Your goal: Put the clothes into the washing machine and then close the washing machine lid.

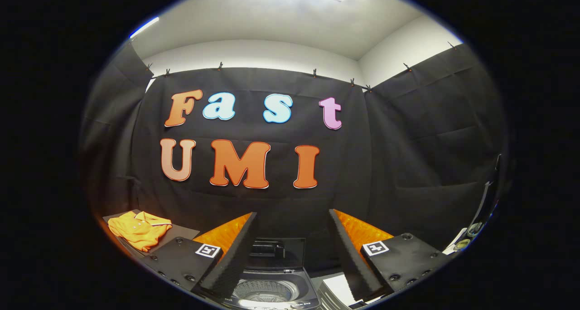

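Clothes come first, by my reading: the orange shirt [139, 230] lies folded on a dark board at about ten o'clock from the gripper [293, 251], well apart from it and untouched. The gripper's fingers stand spread wide, holding nothing. Between them, toward six o'clock, sits the washing machine [267, 288], its lid [276, 252] raised and the drum showing. The gripper is held level, facing the booth wall. Next it would need to swing toward the shirt, come down and pinch the fabric.
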`<state>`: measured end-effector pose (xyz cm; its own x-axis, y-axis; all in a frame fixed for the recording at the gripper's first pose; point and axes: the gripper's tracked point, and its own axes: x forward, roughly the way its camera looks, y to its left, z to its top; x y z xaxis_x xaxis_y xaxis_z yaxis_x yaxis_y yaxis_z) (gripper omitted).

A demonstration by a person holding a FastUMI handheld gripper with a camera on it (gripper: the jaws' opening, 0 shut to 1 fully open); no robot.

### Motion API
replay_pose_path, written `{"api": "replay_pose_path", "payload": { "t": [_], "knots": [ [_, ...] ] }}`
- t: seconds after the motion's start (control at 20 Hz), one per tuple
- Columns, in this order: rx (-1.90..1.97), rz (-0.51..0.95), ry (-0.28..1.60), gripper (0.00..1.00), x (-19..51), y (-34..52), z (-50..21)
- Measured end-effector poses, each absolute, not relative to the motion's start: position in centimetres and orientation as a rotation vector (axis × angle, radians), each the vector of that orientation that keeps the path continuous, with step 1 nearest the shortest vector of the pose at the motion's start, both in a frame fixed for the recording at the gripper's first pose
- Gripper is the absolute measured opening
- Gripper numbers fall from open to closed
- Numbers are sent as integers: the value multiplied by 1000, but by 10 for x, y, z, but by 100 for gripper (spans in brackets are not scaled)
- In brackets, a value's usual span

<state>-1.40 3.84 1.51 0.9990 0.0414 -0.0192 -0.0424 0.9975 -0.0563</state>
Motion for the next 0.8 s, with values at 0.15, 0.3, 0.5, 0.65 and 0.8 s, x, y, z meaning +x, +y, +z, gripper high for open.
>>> {"api": "replay_pose_path", "payload": {
  "t": [0.15, 0.3, 0.5, 0.65, 0.8],
  "knots": [
    [-48, 51, 8, 98, -10, 56, 17],
    [-24, 75, 13, 98, -6, 83, 13],
    [-10, 115, 8, 98, 4, 131, 9],
    [-3, 182, 15, 98, 10, 181, 8],
    [15, 254, 20, 98, 11, 230, 6]
  ]
}}
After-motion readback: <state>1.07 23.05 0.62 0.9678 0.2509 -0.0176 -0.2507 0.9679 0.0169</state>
